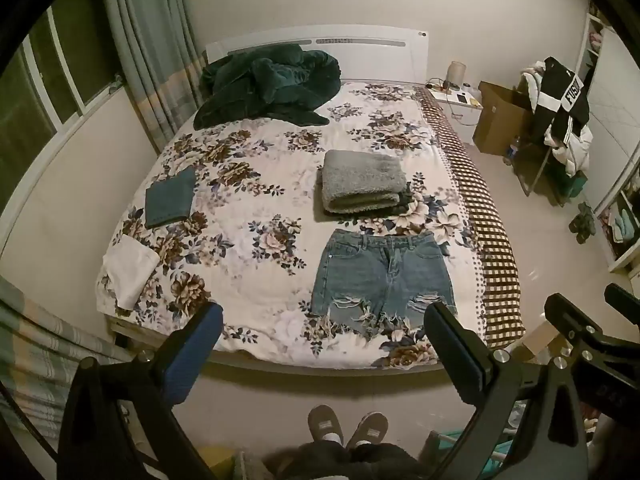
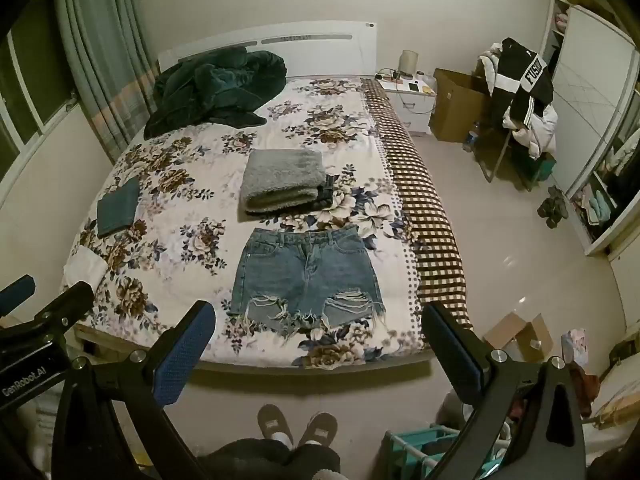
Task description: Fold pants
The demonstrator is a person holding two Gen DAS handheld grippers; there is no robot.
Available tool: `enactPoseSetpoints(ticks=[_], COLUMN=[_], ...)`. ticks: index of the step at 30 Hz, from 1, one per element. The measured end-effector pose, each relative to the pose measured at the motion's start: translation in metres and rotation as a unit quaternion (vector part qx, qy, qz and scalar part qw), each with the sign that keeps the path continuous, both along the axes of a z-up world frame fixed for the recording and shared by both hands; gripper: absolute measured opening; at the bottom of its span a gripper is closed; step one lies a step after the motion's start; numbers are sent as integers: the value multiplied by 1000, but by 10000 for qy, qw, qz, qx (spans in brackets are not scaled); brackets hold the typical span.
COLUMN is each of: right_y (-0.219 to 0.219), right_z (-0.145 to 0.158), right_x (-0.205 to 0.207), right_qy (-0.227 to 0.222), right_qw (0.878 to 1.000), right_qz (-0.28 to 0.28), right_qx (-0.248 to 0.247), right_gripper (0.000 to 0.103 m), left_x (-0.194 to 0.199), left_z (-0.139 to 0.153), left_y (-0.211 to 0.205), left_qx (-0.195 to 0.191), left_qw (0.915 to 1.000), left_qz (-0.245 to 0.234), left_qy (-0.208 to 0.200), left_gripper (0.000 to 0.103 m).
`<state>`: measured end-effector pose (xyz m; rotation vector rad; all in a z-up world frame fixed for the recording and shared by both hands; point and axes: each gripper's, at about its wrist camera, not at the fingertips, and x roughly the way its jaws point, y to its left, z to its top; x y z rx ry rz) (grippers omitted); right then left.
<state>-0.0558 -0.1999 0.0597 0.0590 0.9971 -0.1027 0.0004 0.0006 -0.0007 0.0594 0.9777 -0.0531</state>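
A pair of ripped denim shorts (image 1: pixel 384 276) lies flat and unfolded on the floral bedspread (image 1: pixel 256 184) near the bed's foot, waistband away from me; it also shows in the right wrist view (image 2: pixel 306 276). My left gripper (image 1: pixel 324 320) is open and empty, held in the air short of the bed's foot edge. My right gripper (image 2: pixel 316 320) is open and empty at the same height, beside the left one. Neither touches the shorts.
A folded grey fleece stack (image 1: pixel 362 182) lies just behind the shorts. A folded teal cloth (image 1: pixel 170 198) and a white cloth (image 1: pixel 128 272) lie at the left. A dark green blanket (image 1: pixel 268 84) is heaped by the headboard. A cardboard box (image 2: pixel 516 336) sits on the floor right.
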Motion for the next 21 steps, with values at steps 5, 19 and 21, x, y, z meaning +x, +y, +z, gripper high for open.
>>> enactPoseSetpoints(ticks=[5,19,21], right_y=[-2,0,0], right_z=[0,0,0], right_x=[0,0,0], right_qy=[-9,4,0], right_qw=[10000,10000,10000], right_qz=[-21,-11,-18], right_qx=[12,-30,-24], right_gripper=[103,103,103], left_x=[0,0,0], left_z=[0,0,0], left_y=[1,0,-1], left_qx=[16,51,60], left_qw=[10000,10000,10000], left_qz=[6,23,20], left_qy=[-18,-24,-36], left_gripper=[103,103,103])
